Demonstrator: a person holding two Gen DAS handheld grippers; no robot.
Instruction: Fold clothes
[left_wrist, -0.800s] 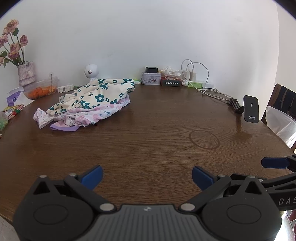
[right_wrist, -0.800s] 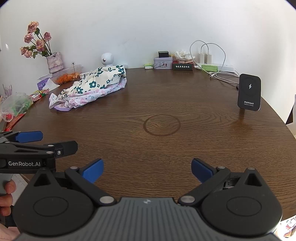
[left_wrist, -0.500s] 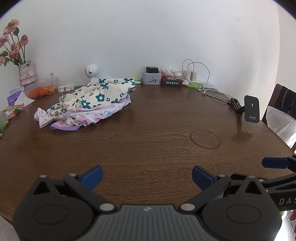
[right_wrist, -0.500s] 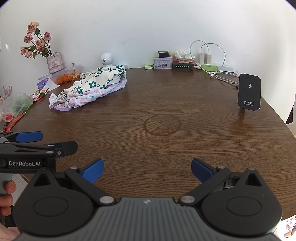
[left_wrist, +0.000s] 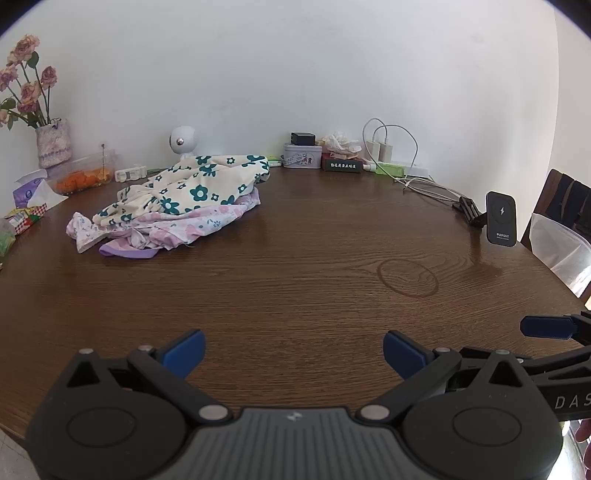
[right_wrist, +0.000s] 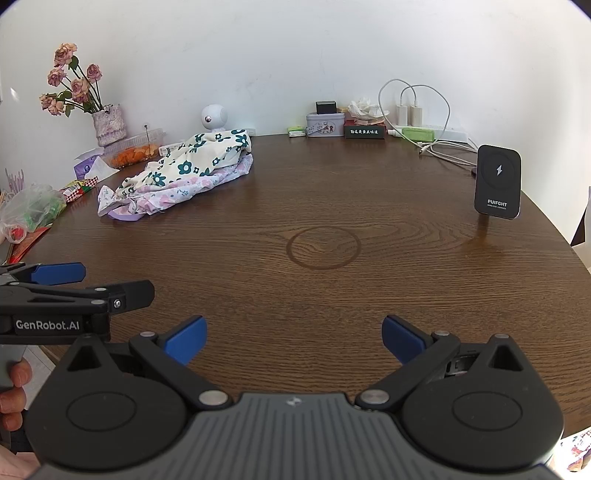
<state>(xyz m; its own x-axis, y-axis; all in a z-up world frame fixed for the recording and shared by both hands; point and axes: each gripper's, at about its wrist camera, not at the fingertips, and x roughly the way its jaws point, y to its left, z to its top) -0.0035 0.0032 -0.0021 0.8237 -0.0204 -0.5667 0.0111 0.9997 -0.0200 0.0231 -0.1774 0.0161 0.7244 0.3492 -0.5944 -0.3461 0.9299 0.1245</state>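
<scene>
1. counter (left_wrist: 295, 295): dark wood, round edge, most of the middle and near side bare. No folded garment lies anywhere on it, so nothing of the fold looks done.
2. clothes pile (left_wrist: 173, 206): one crumpled heap toward the far-left part of the counter, short of the far edge. The cream garment with teal flowers (right_wrist: 199, 155) lies on top, the pink floral garment (left_wrist: 207, 225) under it, and a purple piece (left_wrist: 125, 253) pokes out at the near-left side. I can't tell how many items are in the heap. All unfolded, all still to do.
3. left hand-held gripper (left_wrist: 293, 349): at the near edge of the counter, jaws spread wide, nothing between the blue pads, not touching cloth. Well apart from the pile.
4. right hand-held gripper (right_wrist: 293, 339): also at the near edge, just beside the left one, jaws wide apart, empty. The pile is well off to its far left.
5. Stage, as a judgement: the very start. What is left is to reach the pile, pull one garment out onto the bare middle, flatten it, fold it, and repeat for the rest.
6. wireless charger (right_wrist: 498, 182): stands near the right edge, clear of the work area.
7. Clutter along the far edge, including tin box (left_wrist: 301, 156) and flower vase (right_wrist: 109, 123), sits close behind the pile.
</scene>
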